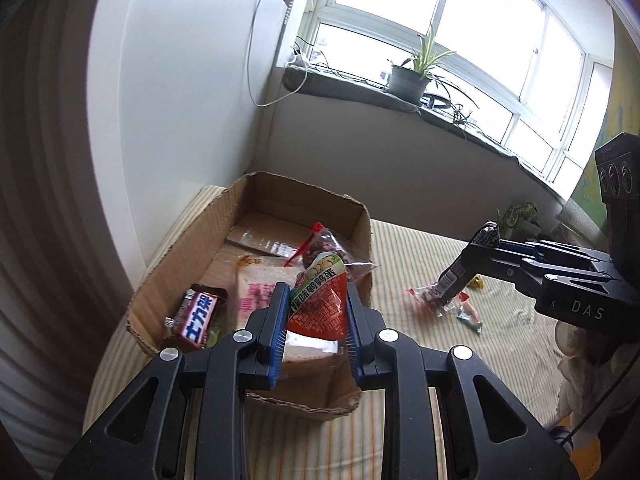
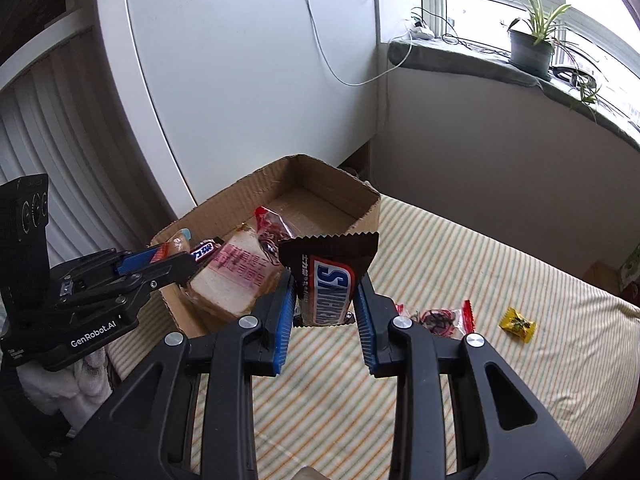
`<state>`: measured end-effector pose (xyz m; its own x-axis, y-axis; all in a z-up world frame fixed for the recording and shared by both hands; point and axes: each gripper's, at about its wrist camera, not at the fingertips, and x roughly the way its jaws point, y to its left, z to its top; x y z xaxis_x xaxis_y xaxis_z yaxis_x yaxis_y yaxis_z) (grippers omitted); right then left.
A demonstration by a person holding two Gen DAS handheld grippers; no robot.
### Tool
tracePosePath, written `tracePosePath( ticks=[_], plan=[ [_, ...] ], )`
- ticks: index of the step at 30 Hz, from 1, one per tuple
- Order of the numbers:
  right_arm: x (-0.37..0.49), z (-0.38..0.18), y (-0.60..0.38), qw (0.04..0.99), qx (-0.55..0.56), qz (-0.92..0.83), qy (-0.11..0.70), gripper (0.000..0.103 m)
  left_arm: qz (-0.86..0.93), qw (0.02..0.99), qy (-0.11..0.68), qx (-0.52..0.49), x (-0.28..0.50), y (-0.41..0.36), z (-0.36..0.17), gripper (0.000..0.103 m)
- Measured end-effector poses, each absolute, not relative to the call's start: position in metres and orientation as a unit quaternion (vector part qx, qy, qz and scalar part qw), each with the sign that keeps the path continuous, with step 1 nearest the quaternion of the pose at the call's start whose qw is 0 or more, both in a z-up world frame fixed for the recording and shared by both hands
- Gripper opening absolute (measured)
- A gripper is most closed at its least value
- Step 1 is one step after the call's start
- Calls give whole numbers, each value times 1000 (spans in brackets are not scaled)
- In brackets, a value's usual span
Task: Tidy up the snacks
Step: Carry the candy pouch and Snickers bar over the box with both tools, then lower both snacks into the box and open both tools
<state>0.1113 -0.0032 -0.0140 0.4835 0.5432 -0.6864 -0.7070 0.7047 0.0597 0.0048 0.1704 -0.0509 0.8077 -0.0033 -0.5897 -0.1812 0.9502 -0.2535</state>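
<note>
Landmark: cardboard box (image 1: 352, 216), open-topped, corrugated brown walls with torn rims, standing on a striped bedcover (image 2: 460, 272).

Item 1. Left gripper (image 1: 316, 312): jaws narrow, clamped on a red-and-green quail egg pouch (image 1: 320, 300), glossy film, tapering shape, held above the near end of the box.

Item 2. Right gripper (image 2: 326, 300): jaws narrow, clamped on a Snickers bar (image 2: 328, 280), brown wrapper with serrated end seam, held just outside the box's near right corner.

Item 3. Inside the box: wrapped sliced bread (image 2: 236, 276), soft and square; a second chocolate bar (image 1: 198, 316) by the near left wall; a clear bag of dark red fruit (image 1: 324, 240).

Item 4. Loose on the bedcover, well to the right of the box: a clear red-edged packet (image 2: 444, 318), a yellow sweet (image 2: 517, 324).

Step in hand, by judgement: carrying both snacks to the box. Next move calls for bringing each over open floor inside the walls, then parting the jaws; thin film may cling to the ribbed pads.
</note>
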Motion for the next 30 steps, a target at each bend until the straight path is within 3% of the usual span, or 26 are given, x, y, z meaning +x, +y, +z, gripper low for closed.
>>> tracePosePath(
  ticks=[30],
  plan=[
    [144, -60, 87, 817, -125, 394, 402, 30, 94, 928, 331, -145, 30, 227, -72, 24]
  ],
)
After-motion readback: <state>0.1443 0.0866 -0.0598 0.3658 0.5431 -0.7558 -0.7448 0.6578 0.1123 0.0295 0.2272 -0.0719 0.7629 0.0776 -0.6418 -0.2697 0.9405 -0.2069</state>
